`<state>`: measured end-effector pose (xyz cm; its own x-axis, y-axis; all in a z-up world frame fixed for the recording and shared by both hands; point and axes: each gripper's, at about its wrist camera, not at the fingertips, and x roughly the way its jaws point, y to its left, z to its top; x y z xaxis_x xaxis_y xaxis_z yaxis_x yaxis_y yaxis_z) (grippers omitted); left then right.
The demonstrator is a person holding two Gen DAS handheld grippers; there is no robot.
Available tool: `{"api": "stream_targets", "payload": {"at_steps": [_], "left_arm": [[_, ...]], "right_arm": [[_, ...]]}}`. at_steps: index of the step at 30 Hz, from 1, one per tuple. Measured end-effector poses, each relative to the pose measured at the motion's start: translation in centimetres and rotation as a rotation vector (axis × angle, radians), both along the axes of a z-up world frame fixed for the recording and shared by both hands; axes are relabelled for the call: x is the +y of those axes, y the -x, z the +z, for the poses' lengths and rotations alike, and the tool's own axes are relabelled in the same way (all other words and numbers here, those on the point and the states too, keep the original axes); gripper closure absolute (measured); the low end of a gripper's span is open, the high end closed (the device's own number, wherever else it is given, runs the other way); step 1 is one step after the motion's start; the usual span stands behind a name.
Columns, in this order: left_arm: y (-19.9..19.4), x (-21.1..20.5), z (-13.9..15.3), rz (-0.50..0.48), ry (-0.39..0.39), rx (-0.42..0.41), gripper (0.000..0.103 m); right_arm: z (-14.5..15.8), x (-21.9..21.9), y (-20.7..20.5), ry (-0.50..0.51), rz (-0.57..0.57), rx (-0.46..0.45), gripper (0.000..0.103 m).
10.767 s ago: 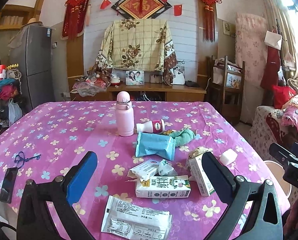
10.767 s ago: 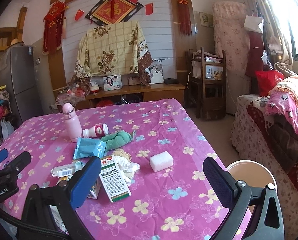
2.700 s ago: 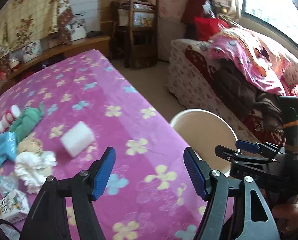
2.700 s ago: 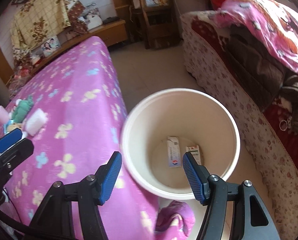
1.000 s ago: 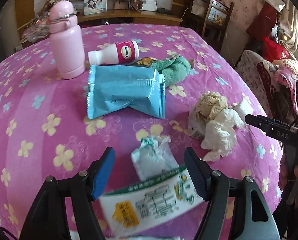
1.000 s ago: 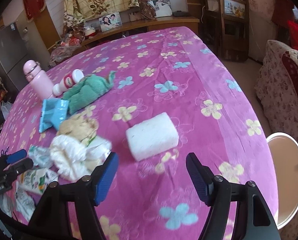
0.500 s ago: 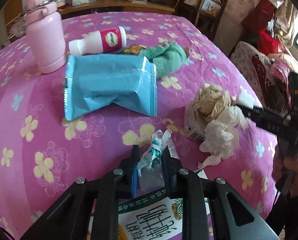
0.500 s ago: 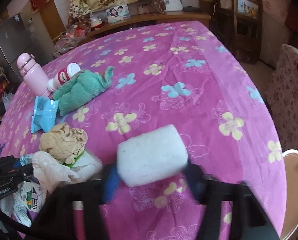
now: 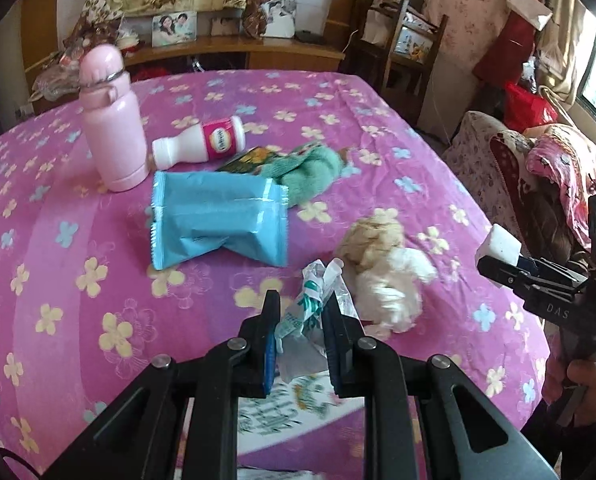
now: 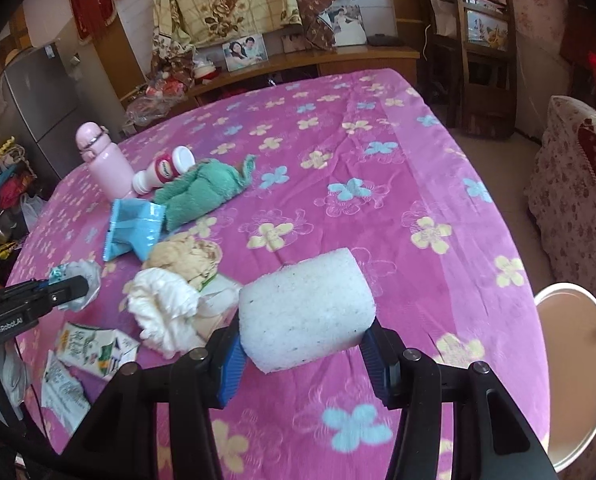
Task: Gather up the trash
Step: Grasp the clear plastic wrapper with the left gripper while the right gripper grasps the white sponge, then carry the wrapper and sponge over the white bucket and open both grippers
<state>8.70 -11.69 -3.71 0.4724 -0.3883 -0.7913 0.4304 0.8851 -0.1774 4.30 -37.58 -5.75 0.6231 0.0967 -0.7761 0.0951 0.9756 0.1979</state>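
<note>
Pinching a crumpled white-and-green wrapper [image 9: 317, 300] between its blue pads, the left claw [image 9: 298, 320] is pressing shut at the 6 o'clock edge of the left wrist view. Under it, a table [image 9: 58, 280] is wearing a magenta cloth scattered with yellow and blue flowers. At 12 o'clock of the wrapper, a blue foil packet [image 9: 218, 220] is lying flat; a pink flask [image 9: 112, 120] is standing upright at 10 o'clock, with a white bottle [image 9: 202, 142] lying on its side beside it and a green cloth [image 9: 309, 168] just right of the packet. A wad of beige and white tissue [image 9: 381, 264] is sitting at 2 o'clock. Beyond the table, a wooden sideboard [image 9: 238, 50] is carrying framed photos, and a wooden chair [image 9: 409, 40] is standing at 1 o'clock.

From the right wrist view, the right claw [image 10: 301, 344] is gripping a white foam block [image 10: 305, 312] by its two ends, holding it above the cloth. A milk carton [image 10: 94, 348] is lying at 9 o'clock near the table edge, and a cream bucket [image 10: 577, 352] is standing on the floor at 3 o'clock. A grey refrigerator [image 10: 38, 100] is standing at 10 o'clock.
</note>
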Motion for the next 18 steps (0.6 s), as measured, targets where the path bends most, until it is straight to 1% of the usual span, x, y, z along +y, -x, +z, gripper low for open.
{"api": "stream_targets", "payload": {"at_steps": [5,10,18], "left_arm": [[1.9,-1.4,1.0,-0.004,0.009,-0.040,0.081],[3.7,-3.5,1.7,-0.026,0.020,-0.058,0.081],[6.8,-8.2,3.1,-0.119,0.027,-0.098,0.081]], "right_arm": [[1.4,0.4,2.2,0.015,-0.004,-0.028,0.048],[2.2,0.0,4.1,0.027,-0.021,-0.046,0.046],[3.0,-2.1,6.9,0.045,-0.064,-0.062,0.046]]}}
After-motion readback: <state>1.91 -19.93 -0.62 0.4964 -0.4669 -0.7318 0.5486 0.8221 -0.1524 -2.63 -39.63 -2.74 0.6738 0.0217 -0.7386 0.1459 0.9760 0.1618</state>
